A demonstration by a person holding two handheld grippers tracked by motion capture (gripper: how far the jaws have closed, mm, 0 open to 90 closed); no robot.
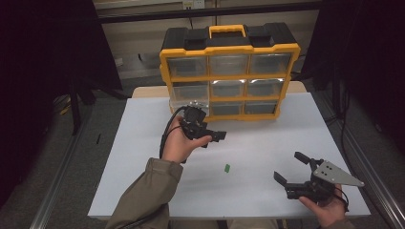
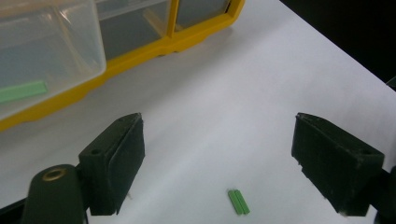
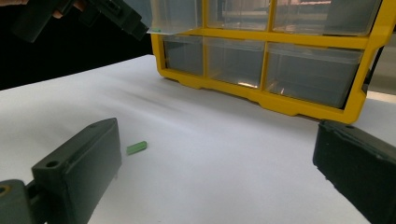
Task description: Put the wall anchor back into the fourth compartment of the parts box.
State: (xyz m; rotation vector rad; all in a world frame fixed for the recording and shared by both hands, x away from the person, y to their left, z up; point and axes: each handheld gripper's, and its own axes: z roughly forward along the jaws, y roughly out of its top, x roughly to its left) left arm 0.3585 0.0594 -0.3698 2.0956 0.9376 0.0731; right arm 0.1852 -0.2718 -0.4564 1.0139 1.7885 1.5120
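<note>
Left tool (image 2: 219,163) released, over green piece (image 2: 238,201) on worktop (image 1: 267,143); pickup not done.
1 piece loose, untouched; 1 more lies in the pulled-out drawer (image 2: 46,56) of the bin (image 1: 229,71). Right tool (image 1: 292,169) released, empty, apart. 2 tools, 9 drawers. Left: grab piece, likely bin it.

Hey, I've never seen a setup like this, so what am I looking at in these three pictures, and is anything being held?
A person holds a black two-jaw hand gripper in each hand: left gripper, right gripper. One picture looks down from above; the other two come from cameras riding on each gripper. On the white table stands a yellow-and-black organiser with clear plastic drawers, one drawer pulled out. A small green plastic piece lies loose on the table. Both grippers are open and hold nothing.
</note>
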